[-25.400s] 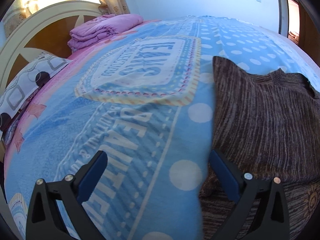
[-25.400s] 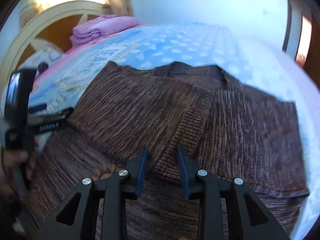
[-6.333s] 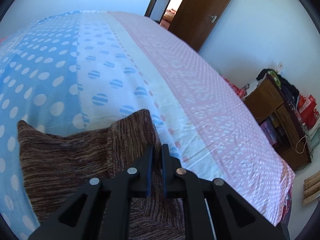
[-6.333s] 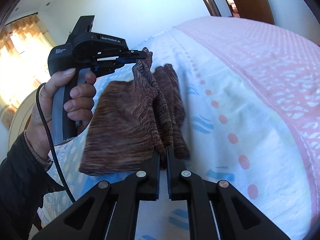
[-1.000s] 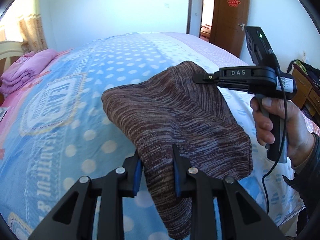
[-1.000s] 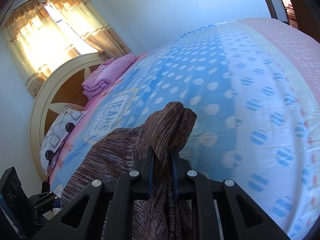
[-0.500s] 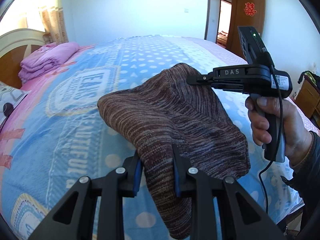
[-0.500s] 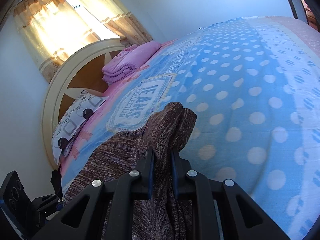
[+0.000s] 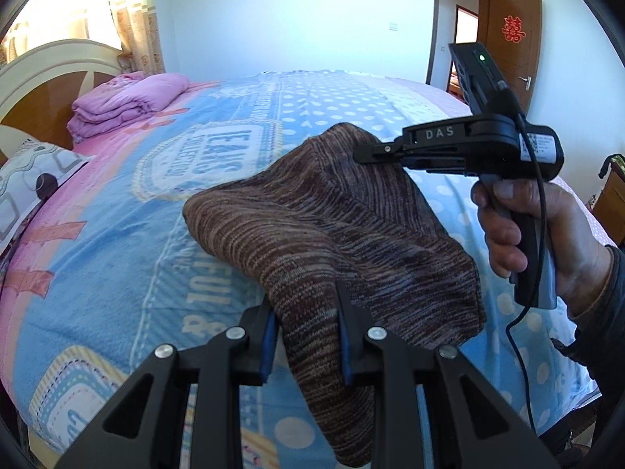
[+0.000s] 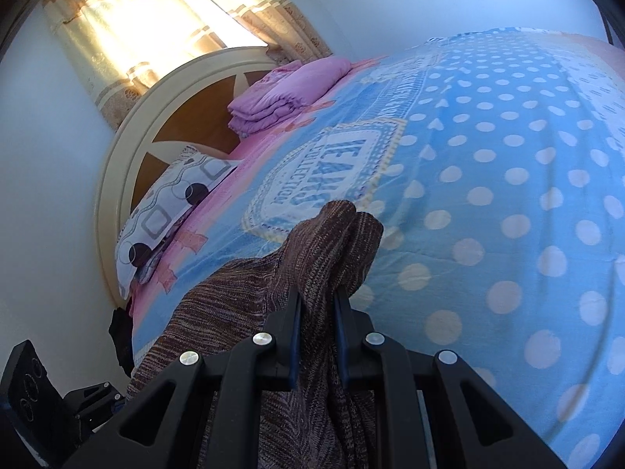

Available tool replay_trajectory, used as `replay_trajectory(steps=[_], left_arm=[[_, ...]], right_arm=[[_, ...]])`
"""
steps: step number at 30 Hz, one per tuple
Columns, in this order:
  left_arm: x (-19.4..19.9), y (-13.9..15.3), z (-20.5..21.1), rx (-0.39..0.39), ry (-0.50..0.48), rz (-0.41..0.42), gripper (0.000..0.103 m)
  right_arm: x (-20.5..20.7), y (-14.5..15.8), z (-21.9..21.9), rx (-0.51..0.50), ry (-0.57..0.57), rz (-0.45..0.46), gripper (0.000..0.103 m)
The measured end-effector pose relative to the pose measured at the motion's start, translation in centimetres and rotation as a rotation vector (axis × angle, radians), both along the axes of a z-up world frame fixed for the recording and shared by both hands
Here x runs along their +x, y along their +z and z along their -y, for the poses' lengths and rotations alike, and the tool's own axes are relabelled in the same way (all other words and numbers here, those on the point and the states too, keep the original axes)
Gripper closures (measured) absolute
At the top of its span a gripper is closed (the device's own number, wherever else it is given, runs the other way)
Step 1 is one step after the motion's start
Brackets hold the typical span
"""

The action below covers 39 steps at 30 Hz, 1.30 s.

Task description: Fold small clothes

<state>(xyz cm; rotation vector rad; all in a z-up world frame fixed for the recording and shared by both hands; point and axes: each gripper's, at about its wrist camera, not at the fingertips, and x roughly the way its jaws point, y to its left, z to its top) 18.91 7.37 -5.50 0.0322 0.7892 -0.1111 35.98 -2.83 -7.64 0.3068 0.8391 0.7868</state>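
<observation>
A folded brown striped knit sweater (image 9: 332,230) hangs in the air above the bed, held between both grippers. My left gripper (image 9: 306,312) is shut on its near edge at the bottom of the left wrist view. My right gripper (image 9: 363,154) shows there at the right, in a hand, shut on the sweater's far top corner. In the right wrist view my right gripper (image 10: 317,308) clamps a bunched fold of the sweater (image 10: 332,242), which droops toward the left gripper's body (image 10: 35,398) at the lower left.
The bed (image 9: 117,242) has a blue polka-dot and pink blanket. A folded pink quilt (image 9: 125,103) and a patterned pillow (image 10: 168,211) lie by the cream headboard (image 10: 129,136). A wooden door (image 9: 511,51) stands at the right.
Both grippers, still holding the sweater, have swung left toward the headboard; the pink quilt and the pillow show more fully in both views. The grips are unchanged.
</observation>
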Motion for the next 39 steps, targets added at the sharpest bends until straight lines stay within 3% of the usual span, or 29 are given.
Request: replay_trajectory(steps=[9, 17, 29, 32, 37, 39], left_arm=[[-0.8, -0.5, -2.3, 0.014, 0.045, 0.002, 0.076], [-1.3, -2.8, -3.8, 0.044, 0.076, -0.042, 0.076], [-1.7, -5.7, -3.7, 0.067, 0.107, -0.085, 0.075], [-1.8, -6.3, -3.6, 0.072, 0.119, -0.083, 0.073], [-1.9, -6.6, -3.1, 0.102, 0.144, -0.068, 0.054], [-2.1, -6.6, -2.8, 0.114, 0.141, -0.067, 0.054]], right_arm=[[0.0, 0.0, -4.9, -0.031, 0.071, 0.0, 0.088], [-0.1, -1.4, -8.8, -0.08, 0.131, -0.01, 0.088], [1.1, -2.9, -9.5, -0.103, 0.12, -0.03, 0.088], [1.8, -4.1, -8.7, -0.12, 0.094, -0.057, 0.088], [2.8, -6.0, -8.4, -0.135, 0.097, -0.103, 0.088], [2.9, -6.3, -8.3, -0.129, 0.102, -0.117, 0.087]])
